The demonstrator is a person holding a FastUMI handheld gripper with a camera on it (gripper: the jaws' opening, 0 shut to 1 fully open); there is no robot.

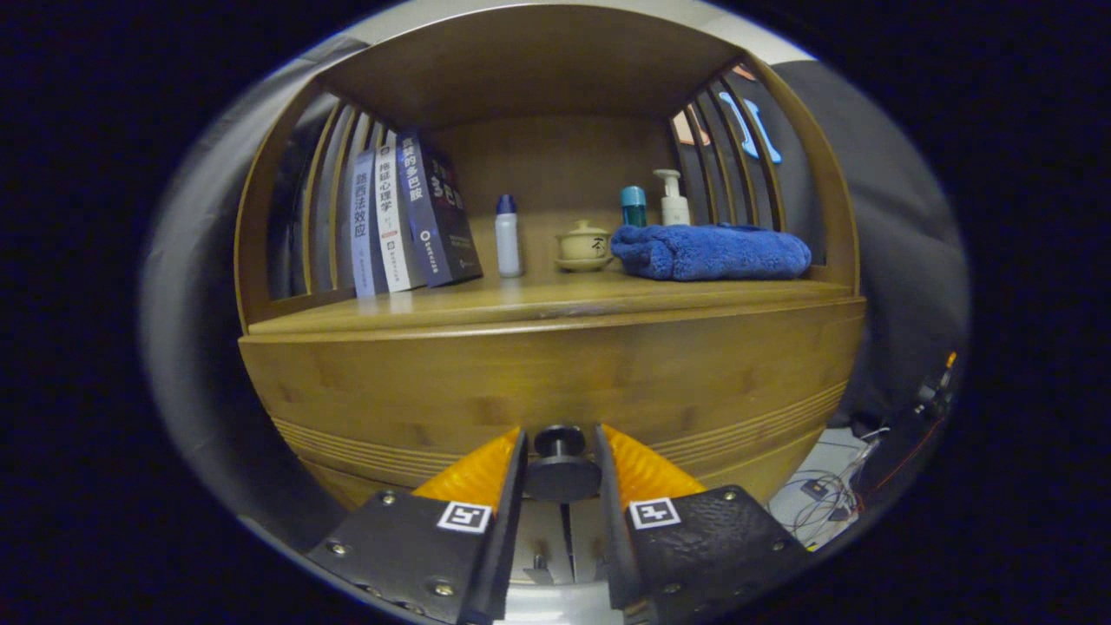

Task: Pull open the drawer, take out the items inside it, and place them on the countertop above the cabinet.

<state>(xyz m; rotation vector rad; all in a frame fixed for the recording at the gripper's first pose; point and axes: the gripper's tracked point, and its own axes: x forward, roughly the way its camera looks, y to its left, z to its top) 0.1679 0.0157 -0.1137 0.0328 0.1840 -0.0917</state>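
Note:
A wooden cabinet faces me, its drawer front [417,391] spanning the width just below the countertop [521,305]. The drawer's dark round knob [562,476] sits between my fingers. My gripper [559,430] is shut on the knob, with one finger pressed against each side of its disc. The drawer front looks flush with the cabinet, and its inside is hidden.
On the countertop, under a curved wooden hood with slatted sides, stand three leaning books [408,221], a white bottle [508,239], a lidded cup [582,246], a folded blue towel [710,252], a teal bottle [634,207] and a pump bottle [673,201]. Cables [825,503] lie on the floor at right.

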